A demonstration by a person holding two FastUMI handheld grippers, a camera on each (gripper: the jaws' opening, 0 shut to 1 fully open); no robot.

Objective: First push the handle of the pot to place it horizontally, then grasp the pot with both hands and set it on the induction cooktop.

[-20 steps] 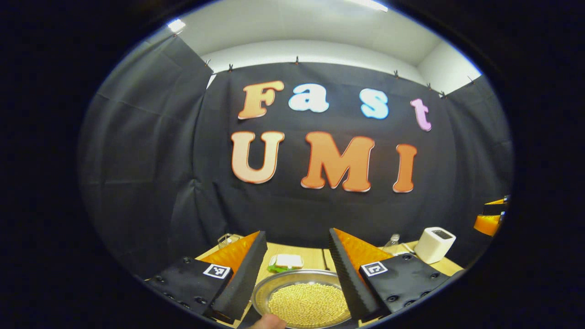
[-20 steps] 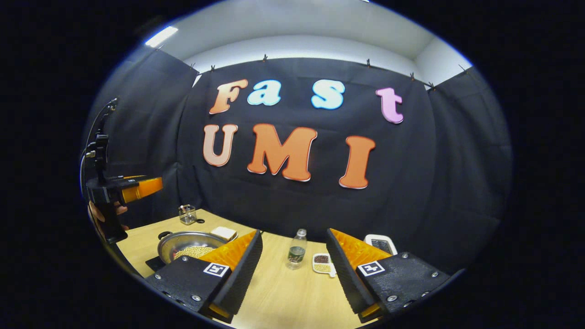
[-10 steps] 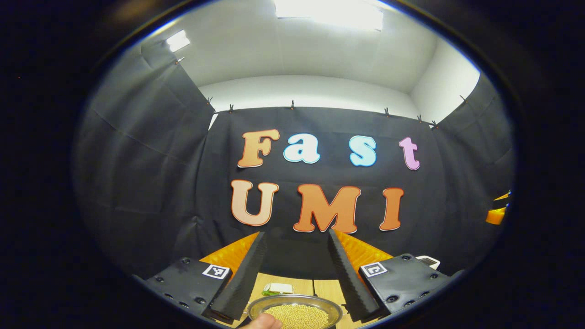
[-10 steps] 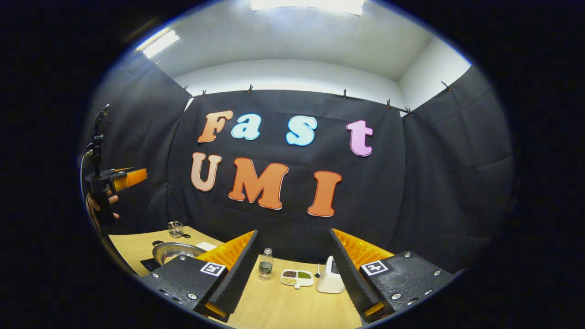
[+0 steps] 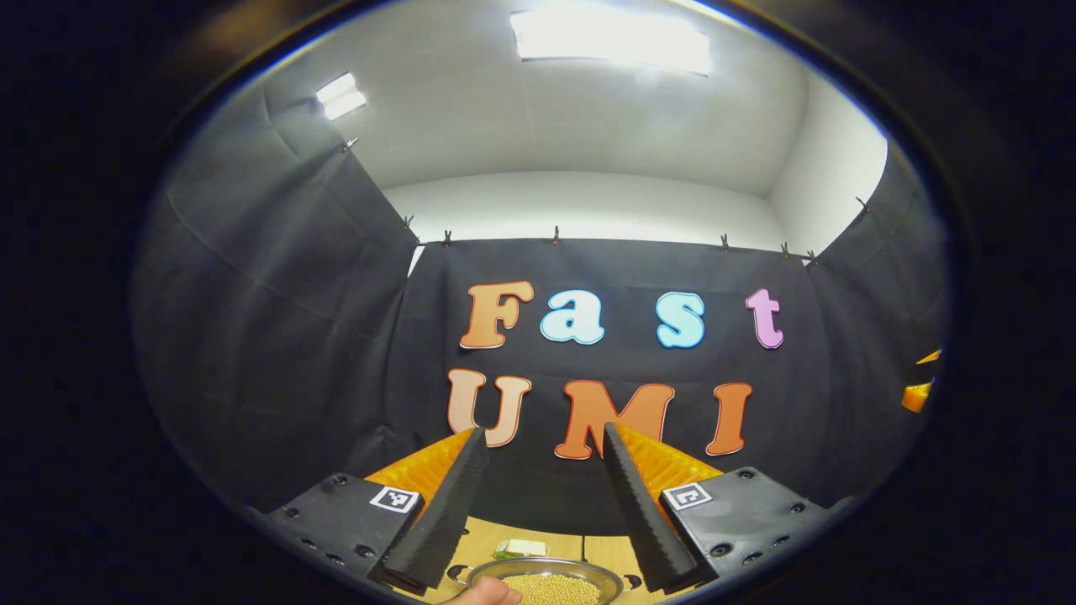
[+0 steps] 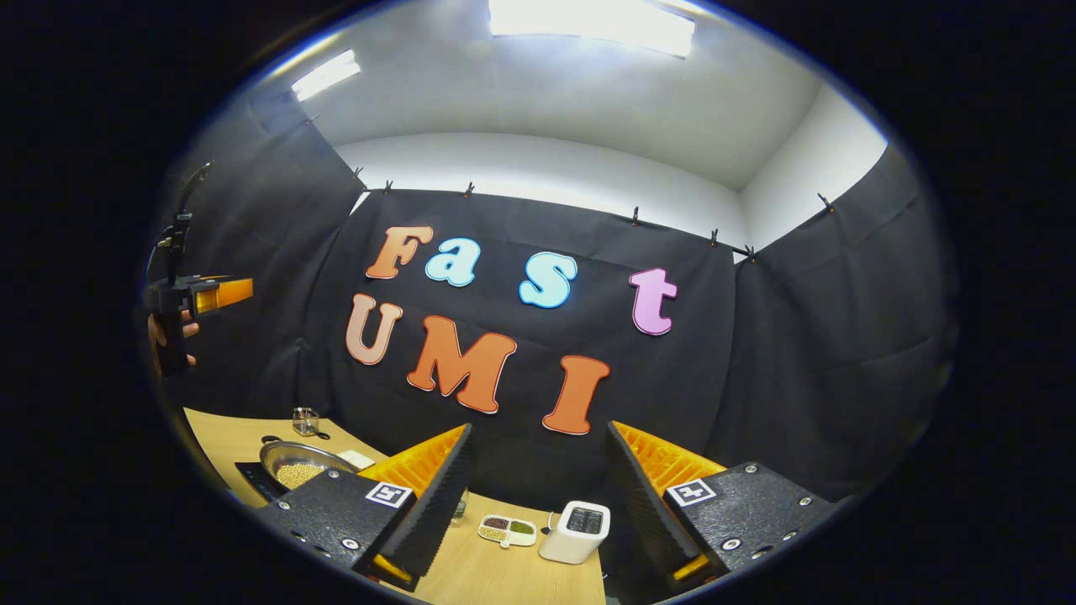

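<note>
Pot: one round steel pot (image 6: pixel 301 465) of yellow beans on one wooden table (image 6: pixel 504 571).
Left gripper (image 5: pixel 538 496) and right gripper (image 6: pixel 538 491): both wide, empty; one white toaster (image 6: pixel 575 531), one glass jar (image 6: pixel 304 421); no legible labels.

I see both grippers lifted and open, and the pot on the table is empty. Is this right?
Not fully. The left gripper and right gripper are lifted and open, but the pot is not empty: it holds small yellowish beads or beans, as the right gripper view shows.
</note>
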